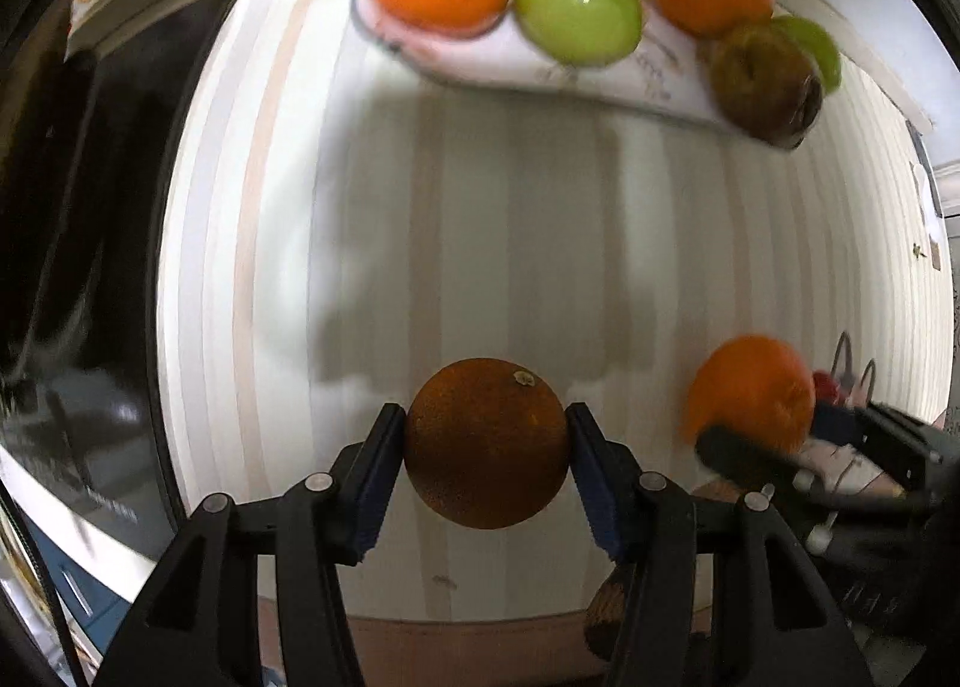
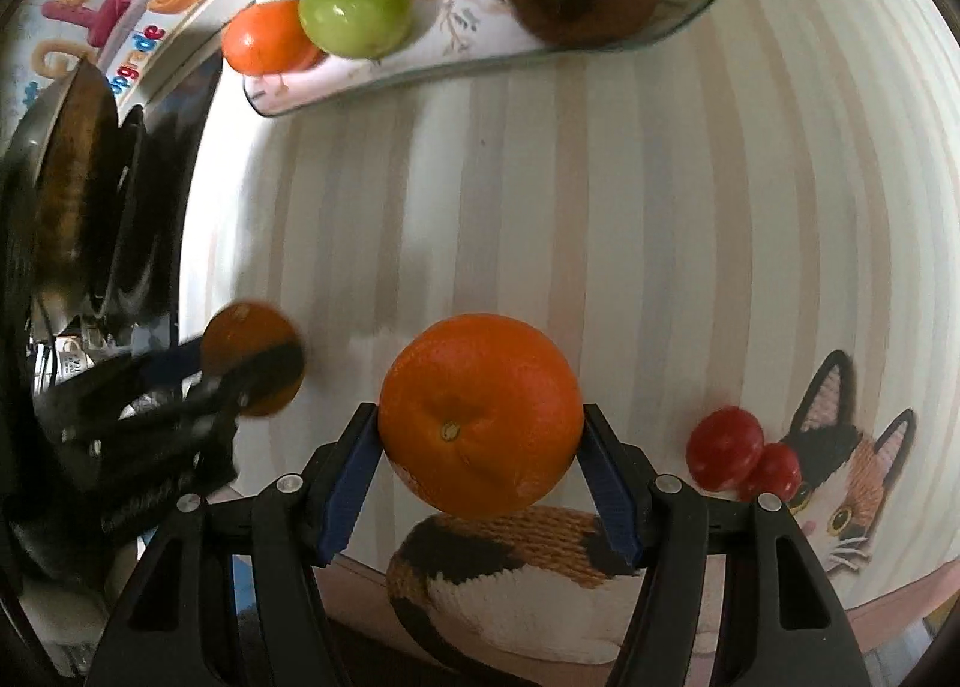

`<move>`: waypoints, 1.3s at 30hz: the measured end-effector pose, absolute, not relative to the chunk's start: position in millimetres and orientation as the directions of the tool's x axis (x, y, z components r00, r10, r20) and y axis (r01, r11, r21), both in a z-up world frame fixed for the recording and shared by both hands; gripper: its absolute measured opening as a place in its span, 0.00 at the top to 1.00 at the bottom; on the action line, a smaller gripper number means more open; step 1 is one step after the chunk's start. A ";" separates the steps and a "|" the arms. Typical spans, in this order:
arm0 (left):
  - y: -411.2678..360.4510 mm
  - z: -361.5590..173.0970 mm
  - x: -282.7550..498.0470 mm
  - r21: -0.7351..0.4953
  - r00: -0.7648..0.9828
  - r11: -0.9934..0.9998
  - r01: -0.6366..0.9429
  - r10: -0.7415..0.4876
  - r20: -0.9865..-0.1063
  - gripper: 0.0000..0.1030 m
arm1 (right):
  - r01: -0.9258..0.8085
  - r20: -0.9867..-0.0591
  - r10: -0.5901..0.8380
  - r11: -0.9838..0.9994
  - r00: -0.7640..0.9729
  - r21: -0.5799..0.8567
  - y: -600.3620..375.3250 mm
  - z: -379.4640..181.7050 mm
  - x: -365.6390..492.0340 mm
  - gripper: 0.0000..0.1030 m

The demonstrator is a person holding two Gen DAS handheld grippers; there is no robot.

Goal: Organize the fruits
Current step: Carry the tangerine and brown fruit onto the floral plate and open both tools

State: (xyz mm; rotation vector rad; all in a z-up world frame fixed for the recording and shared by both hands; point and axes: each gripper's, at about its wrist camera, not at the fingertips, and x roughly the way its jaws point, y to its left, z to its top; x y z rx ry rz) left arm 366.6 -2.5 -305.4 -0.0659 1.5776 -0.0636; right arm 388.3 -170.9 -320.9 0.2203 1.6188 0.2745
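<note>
Striped cloth [image 1: 480, 207] in pale cream and white covers the table under both of your tongs, and a cat picture [image 2: 840, 483] is printed on its near part. Your left gripper [image 1: 486, 441] points down at the cloth and its blue pads press on both sides of a dark orange [image 1: 486, 444], so it is closed on this fruit. Your right gripper [image 2: 480, 423] is half open in width and clamps a bright orange [image 2: 480, 414] between its pads. At the far edge of the cloth a tray [image 2: 420, 57] with a flower pattern holds oranges, green apples and brown fruits. Two small red tomatoes [image 2: 741, 456] lie on the cloth just beside the cat's ear.
</note>
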 end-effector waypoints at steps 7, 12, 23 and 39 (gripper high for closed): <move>1.9 -309.7 360.8 -0.093 0.010 0.995 -0.038 -0.092 -0.996 0.50 | -0.019 -0.953 0.294 0.955 -0.066 0.296 -169.4 -314.7 382.9 0.31; 11.6 -306.0 360.6 -0.106 0.012 0.993 -0.051 -0.105 -0.994 0.50 | -0.046 -0.960 0.275 0.960 -0.058 0.277 -172.8 -317.1 376.1 0.34; 28.6 -238.3 406.4 -0.123 0.182 0.991 -0.053 -0.112 -0.977 0.50 | -0.035 -0.942 0.333 0.943 0.048 0.331 -176.6 -282.3 407.6 0.35; 19.6 -256.7 486.0 -0.171 0.140 0.982 -0.086 -0.158 -0.977 0.50 | -0.108 -0.950 0.296 0.952 0.097 0.286 -136.5 -233.2 584.2 0.35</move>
